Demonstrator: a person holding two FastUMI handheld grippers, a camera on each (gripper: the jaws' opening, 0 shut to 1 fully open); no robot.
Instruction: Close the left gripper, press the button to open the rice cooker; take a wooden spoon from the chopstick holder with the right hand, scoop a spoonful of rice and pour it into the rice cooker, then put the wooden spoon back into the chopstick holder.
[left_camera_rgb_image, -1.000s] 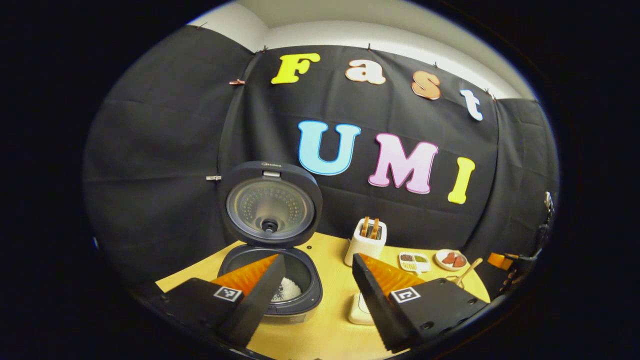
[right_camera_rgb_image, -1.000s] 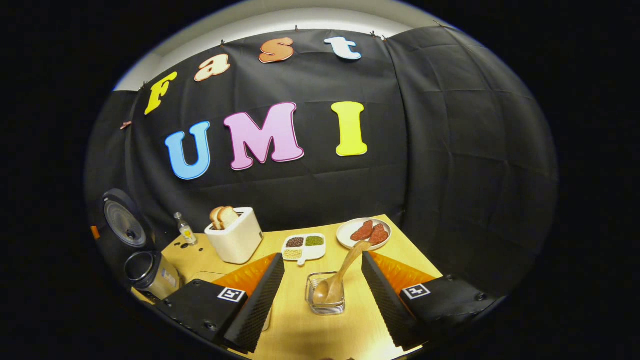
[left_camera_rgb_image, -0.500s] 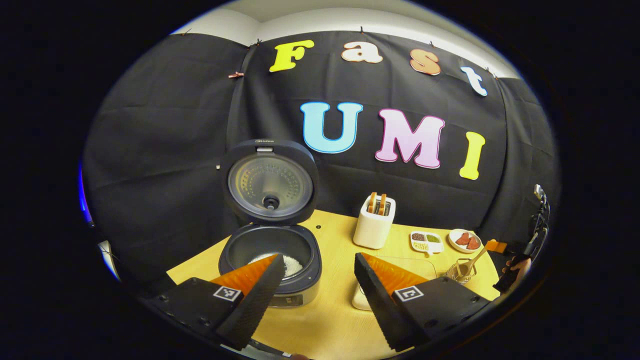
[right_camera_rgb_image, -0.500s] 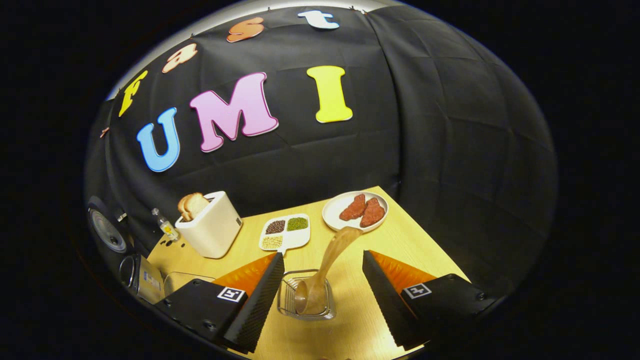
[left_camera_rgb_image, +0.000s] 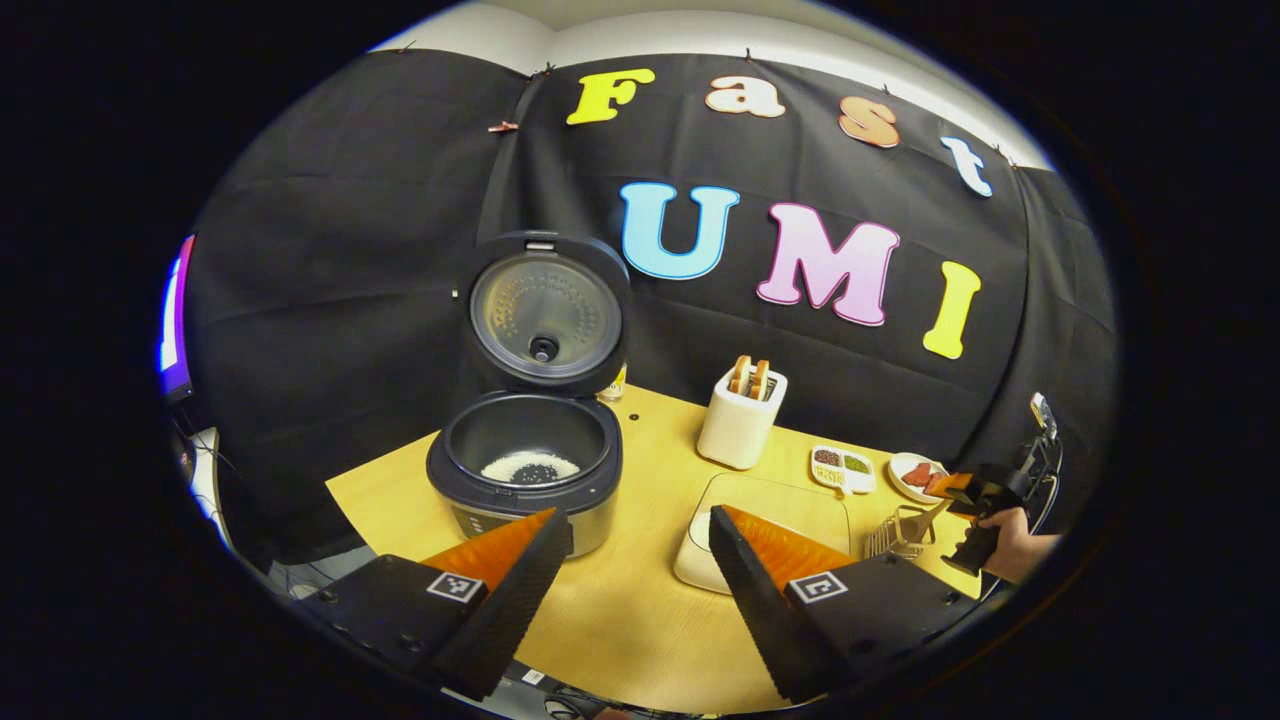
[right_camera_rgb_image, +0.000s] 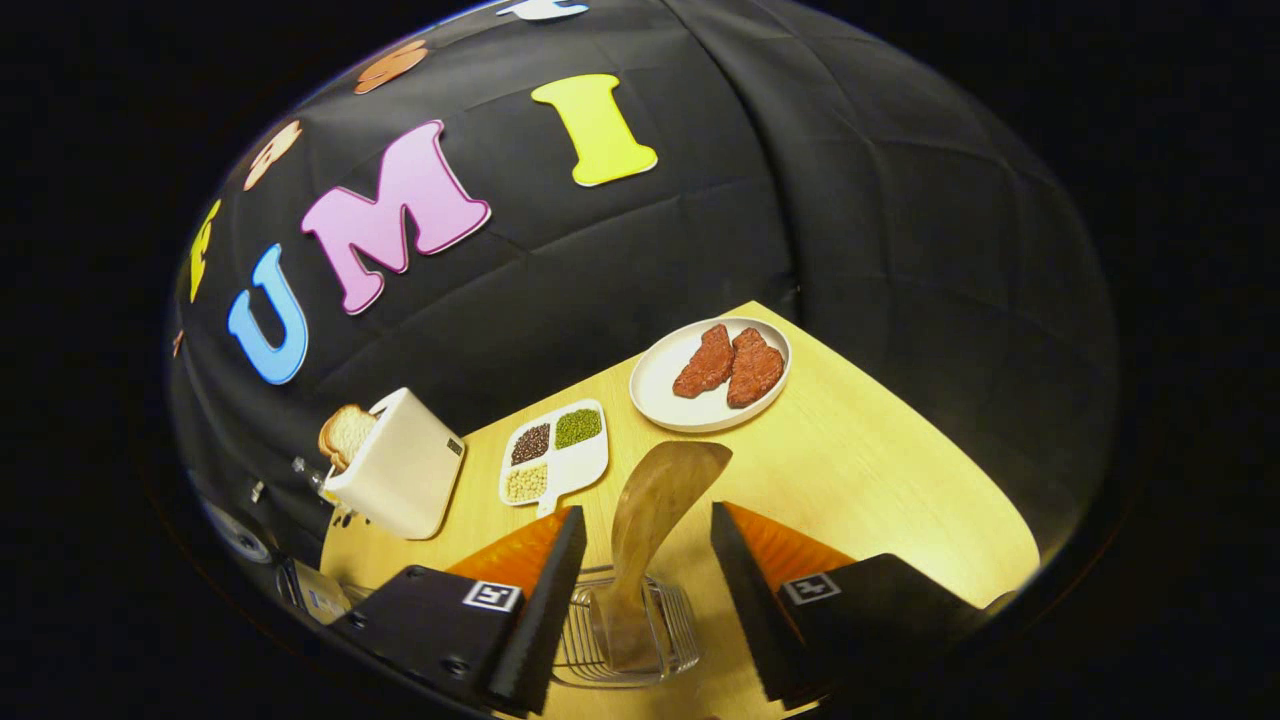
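Black rice cooker (left_camera_rgb_image: 525, 470) stands open at ten o'clock, white rice inside. Left gripper (left_camera_rgb_image: 630, 590) is wide and empty. Right gripper (right_camera_rgb_image: 640, 590), spread wide, flanks the light wooden spoon (right_camera_rgb_image: 650, 510) standing in the wire chopstick holder (right_camera_rgb_image: 625, 640); grasping seems next.

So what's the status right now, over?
Both claws open: left claw clear of the open rice cooker; right claw straddling the wooden spoon in its holder, not gripping. Nothing blocking.
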